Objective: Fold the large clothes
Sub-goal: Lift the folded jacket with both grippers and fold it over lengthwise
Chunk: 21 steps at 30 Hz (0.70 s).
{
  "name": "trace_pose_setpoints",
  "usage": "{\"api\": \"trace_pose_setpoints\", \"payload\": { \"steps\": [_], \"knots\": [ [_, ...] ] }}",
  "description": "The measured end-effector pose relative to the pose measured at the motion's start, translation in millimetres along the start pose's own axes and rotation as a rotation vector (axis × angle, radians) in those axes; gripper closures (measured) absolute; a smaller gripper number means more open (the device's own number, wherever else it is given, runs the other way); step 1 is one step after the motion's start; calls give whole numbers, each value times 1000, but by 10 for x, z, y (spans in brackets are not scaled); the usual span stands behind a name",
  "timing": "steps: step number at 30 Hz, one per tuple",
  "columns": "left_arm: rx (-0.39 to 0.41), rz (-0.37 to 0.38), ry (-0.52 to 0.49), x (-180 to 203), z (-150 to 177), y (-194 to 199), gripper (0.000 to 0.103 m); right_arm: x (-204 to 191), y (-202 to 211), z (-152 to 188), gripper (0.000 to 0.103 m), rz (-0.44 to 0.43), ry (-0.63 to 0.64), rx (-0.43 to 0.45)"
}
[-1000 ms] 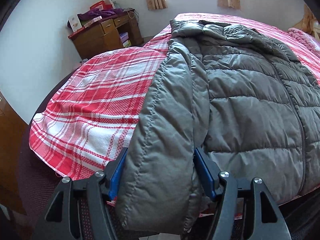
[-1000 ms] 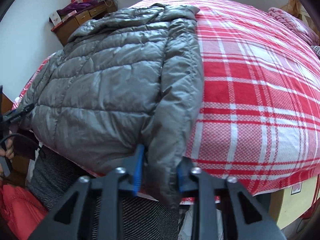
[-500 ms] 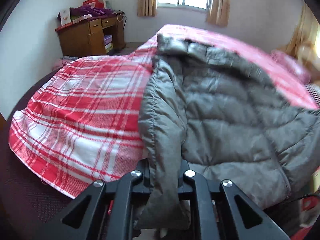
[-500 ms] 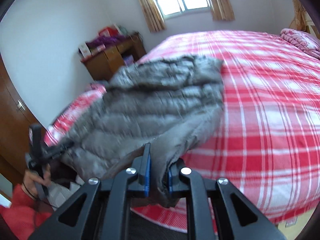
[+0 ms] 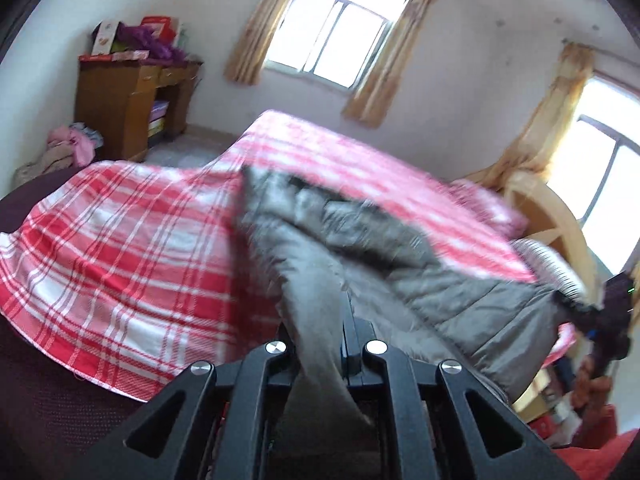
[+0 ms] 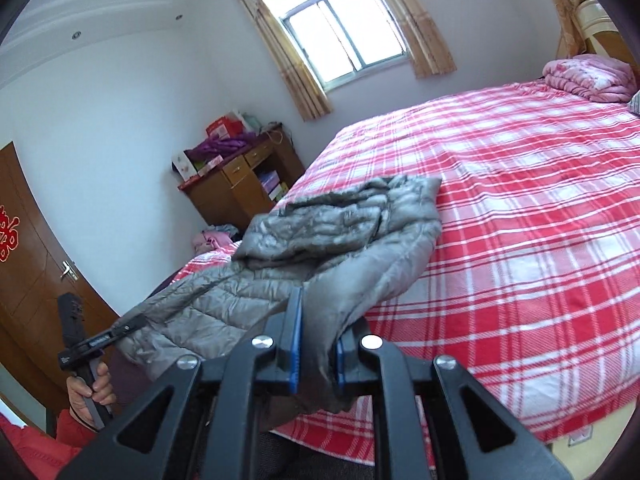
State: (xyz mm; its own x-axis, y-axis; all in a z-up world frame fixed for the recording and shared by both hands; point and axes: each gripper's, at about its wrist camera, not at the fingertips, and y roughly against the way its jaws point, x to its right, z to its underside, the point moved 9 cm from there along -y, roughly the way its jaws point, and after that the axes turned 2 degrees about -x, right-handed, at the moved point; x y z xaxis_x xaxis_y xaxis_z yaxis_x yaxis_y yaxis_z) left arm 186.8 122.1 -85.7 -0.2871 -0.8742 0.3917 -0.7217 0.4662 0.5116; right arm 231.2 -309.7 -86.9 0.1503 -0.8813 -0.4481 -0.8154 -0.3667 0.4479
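Red-checked bedspread (image 6: 520, 220) – wooden desk (image 6: 240, 184) beyond – under the grey jacket (image 6: 340, 232).

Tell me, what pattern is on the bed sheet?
Red and white plaid on the bed sheet, clearest in the right wrist view.

White walls (image 6: 120, 92) and daylight through a curtained window (image 6: 344, 36). A wooden desk (image 6: 240, 188) piled with boxes stands beside the red plaid bed (image 6: 520, 208); a brown door (image 6: 28, 264), possibly a wardrobe's, at left.
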Motion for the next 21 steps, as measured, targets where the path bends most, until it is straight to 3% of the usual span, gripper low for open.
{"api": "trace_pose_setpoints", "payload": {
  "steps": [5,9,16,21],
  "knots": [
    [76,70,20,122,-383,275,94,-66,362,-182,87,-28,-17,70],
    [95,22,47,34,-835,133,94,-103,511,-539,87,-72,-26,134],
    [52,-138,77,-238,-1665,-917,94,-147,248,-1263,87,-32,-57,154],
    [-47,-258,178,-606,-1939,-2053,93,91,-446,-1449,87,121,-130,53]
  ]
}}
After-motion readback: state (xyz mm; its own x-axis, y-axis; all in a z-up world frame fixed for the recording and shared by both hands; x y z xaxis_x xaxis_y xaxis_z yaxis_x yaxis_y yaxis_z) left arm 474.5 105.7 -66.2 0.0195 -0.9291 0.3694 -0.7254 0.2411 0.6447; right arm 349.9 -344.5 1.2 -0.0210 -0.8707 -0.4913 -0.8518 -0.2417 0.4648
